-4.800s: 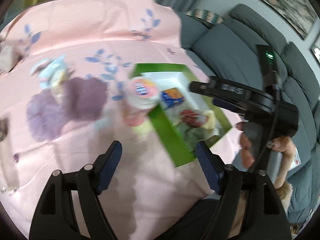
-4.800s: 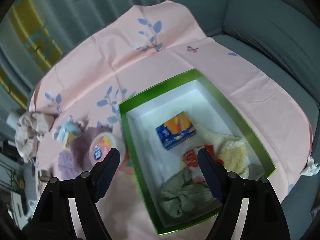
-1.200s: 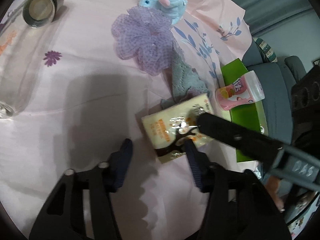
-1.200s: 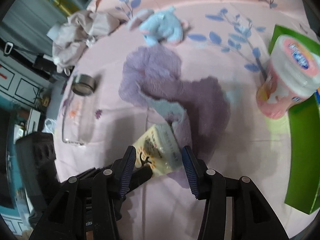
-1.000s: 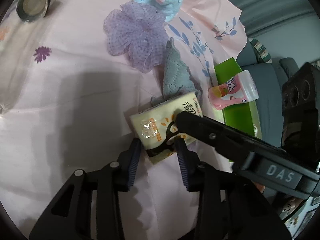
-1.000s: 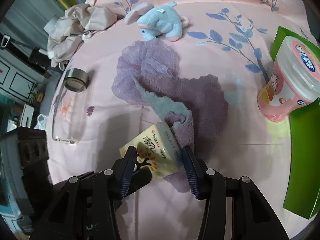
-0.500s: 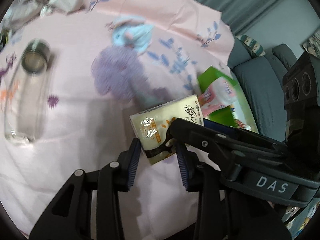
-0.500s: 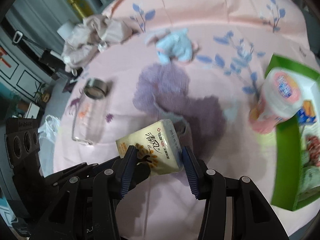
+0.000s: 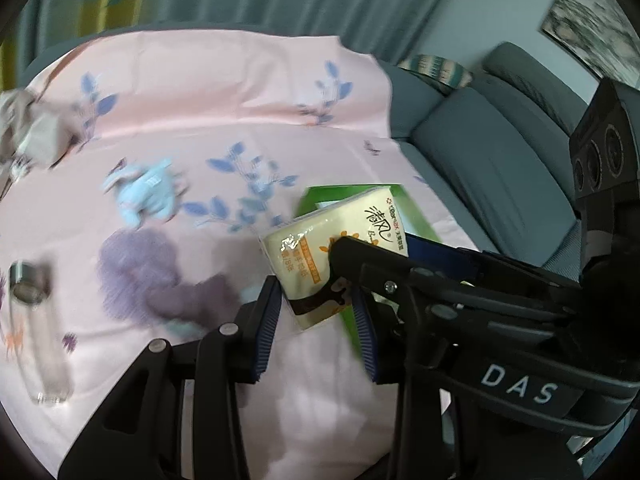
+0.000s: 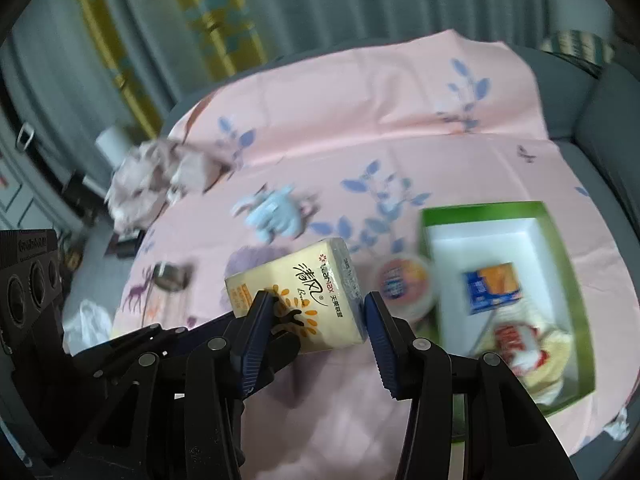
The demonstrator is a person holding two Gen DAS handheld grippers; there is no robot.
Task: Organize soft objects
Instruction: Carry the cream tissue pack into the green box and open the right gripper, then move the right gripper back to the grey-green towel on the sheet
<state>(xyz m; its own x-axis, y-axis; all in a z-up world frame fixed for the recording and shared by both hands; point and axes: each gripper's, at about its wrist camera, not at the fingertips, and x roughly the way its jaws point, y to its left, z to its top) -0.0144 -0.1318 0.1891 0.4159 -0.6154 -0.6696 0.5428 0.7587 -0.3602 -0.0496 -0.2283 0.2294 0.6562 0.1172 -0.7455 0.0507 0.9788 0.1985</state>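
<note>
Both grippers clamp one tissue pack (image 10: pixel 304 300), held in the air above the pink sheet (image 10: pixel 360 112). The right gripper (image 10: pixel 316 320) has its fingers (image 10: pixel 256 328) closed on the pack's long sides; the left gripper (image 9: pixel 316 312) grips its lower end. Judged light, soft, crushable, with slippery film wrap: hold across the broad faces, gently. The green box (image 10: pixel 560 240) lies to the right, part filled.

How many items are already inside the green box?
3 visible in the green box: a blue-orange packet mid-box, a red-labelled pack on a cream fluffy item nearer the camera. The gripper may hide more.
</note>
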